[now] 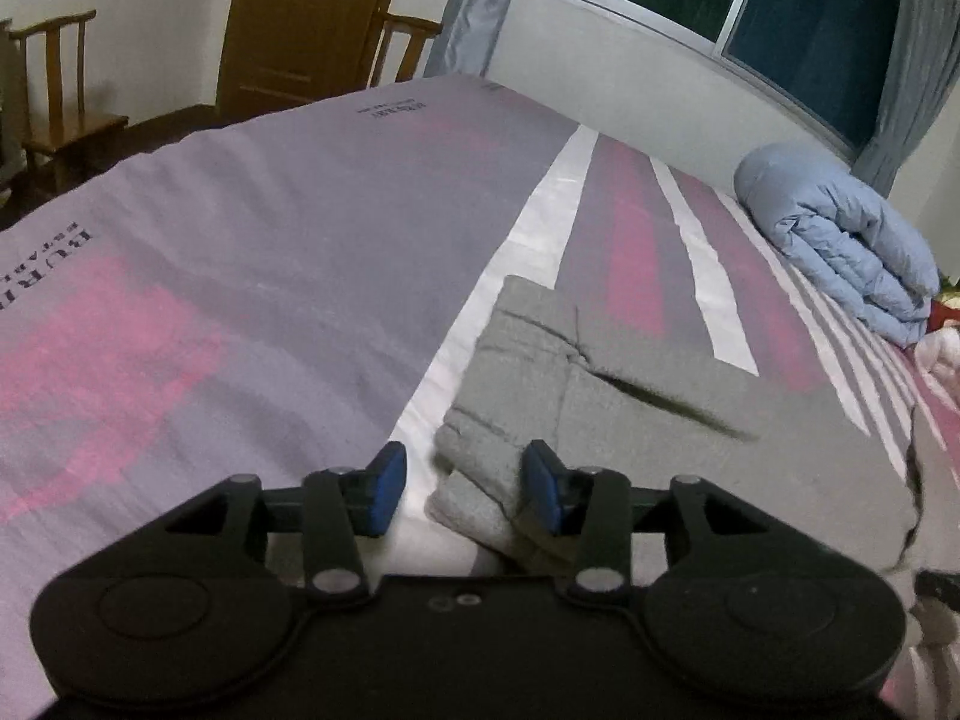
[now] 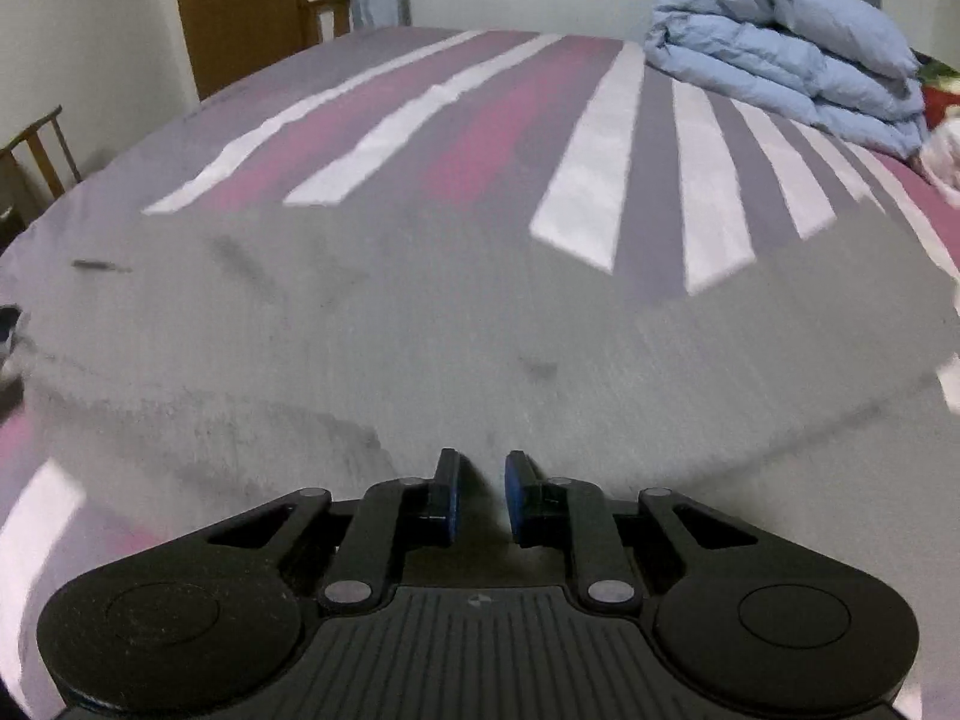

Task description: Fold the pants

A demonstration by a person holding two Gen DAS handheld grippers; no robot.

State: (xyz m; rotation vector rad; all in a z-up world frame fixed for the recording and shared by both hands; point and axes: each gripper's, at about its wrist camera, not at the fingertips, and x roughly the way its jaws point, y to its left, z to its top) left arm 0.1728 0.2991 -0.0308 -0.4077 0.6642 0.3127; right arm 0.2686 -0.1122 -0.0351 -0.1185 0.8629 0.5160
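Grey pants [image 1: 630, 396] lie on the bed, their waistband end toward my left gripper. My left gripper [image 1: 463, 489] is open, its blue pads either side of the pants' near corner [image 1: 474, 492], just above the cloth. In the right wrist view the pants [image 2: 480, 324] spread wide across the bed. My right gripper [image 2: 482, 498] is low over the near edge of the pants. Its jaws stand a narrow gap apart with nothing visibly between them.
The bed sheet [image 1: 240, 240] is purple, pink and white striped. A folded light-blue quilt [image 1: 852, 246] lies at the far right, also in the right wrist view [image 2: 792, 48]. Wooden chairs [image 1: 54, 96] and a door [image 1: 300, 18] stand beyond the bed.
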